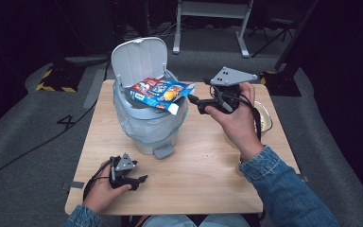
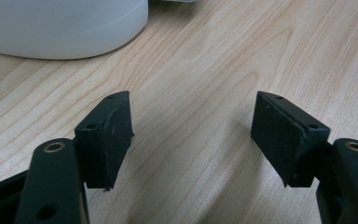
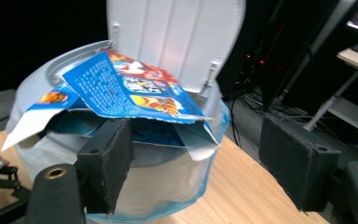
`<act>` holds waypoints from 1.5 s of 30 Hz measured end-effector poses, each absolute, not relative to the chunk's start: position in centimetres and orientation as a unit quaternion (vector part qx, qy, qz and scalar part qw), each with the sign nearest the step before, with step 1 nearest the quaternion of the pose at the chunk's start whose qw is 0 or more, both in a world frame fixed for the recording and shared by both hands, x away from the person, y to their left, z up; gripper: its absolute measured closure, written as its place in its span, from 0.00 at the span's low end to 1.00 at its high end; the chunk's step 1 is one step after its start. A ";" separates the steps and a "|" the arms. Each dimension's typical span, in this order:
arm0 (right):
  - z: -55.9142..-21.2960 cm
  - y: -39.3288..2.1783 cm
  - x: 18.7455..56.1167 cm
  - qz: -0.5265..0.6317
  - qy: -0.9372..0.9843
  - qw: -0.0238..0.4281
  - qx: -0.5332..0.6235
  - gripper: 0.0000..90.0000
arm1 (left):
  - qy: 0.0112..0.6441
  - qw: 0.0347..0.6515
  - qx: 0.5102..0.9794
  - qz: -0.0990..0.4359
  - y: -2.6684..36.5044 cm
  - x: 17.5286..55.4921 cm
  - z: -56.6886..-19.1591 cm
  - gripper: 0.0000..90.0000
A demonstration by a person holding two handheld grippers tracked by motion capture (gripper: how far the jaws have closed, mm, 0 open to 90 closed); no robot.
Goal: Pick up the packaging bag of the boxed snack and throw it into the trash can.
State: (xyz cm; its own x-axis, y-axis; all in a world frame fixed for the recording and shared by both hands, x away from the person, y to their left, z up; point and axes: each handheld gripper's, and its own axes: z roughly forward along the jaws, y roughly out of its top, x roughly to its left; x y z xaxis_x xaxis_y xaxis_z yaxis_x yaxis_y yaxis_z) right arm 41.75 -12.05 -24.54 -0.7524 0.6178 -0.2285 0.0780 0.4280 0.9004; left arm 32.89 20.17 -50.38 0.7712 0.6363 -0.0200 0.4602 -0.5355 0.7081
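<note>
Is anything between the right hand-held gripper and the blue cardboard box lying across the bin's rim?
Nothing visible: the right hand-held gripper, jaws open, faces the flattened blue cardboard box atop the lined grey pedal bin.

The table (image 1: 203,165) is pale wood with a smooth, matt grain, and the bin (image 1: 144,127) on it looks like smooth grey plastic, lined with a thin, shiny translucent bag (image 3: 205,182). Across the bin's mouth lies a flattened box (image 1: 160,92) of glossy printed cardboard, its torn flap showing plain white. The right gripper's (image 3: 196,158) jaw pads look matt black and slightly rough, like foam or rubber.
</note>
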 end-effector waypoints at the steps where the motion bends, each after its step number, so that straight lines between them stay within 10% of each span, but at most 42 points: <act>1: -24.7 -11.7 41.6 0.489 0.803 0.271 0.206 0.30 | 0.316 0.364 0.868 0.121 20.2 32.9 -50.4 0.33; 18: -24.9 -9.6 42.2 0.495 0.806 0.268 0.183 0.33 | 0.318 0.364 0.867 0.121 20.2 32.7 -50.4 0.33; 24: -25.2 -9.2 42.3 0.484 0.823 0.255 0.152 0.72 | 0.318 0.364 0.867 0.119 20.2 32.7 -50.4 0.32; 33: -24.5 -9.6 41.6 0.506 0.813 0.253 0.140 0.96 | 0.317 0.364 0.868 0.119 20.2 32.7 -50.4 0.32; 39: -24.4 -9.8 41.4 0.507 0.808 0.260 0.152 0.83 | 0.317 0.363 0.868 0.120 20.2 32.7 -50.4 0.32; 45: -24.4 -12.1 40.8 0.498 0.809 0.239 0.199 0.50 | 0.317 0.364 0.868 0.118 20.2 32.7 -50.4 0.31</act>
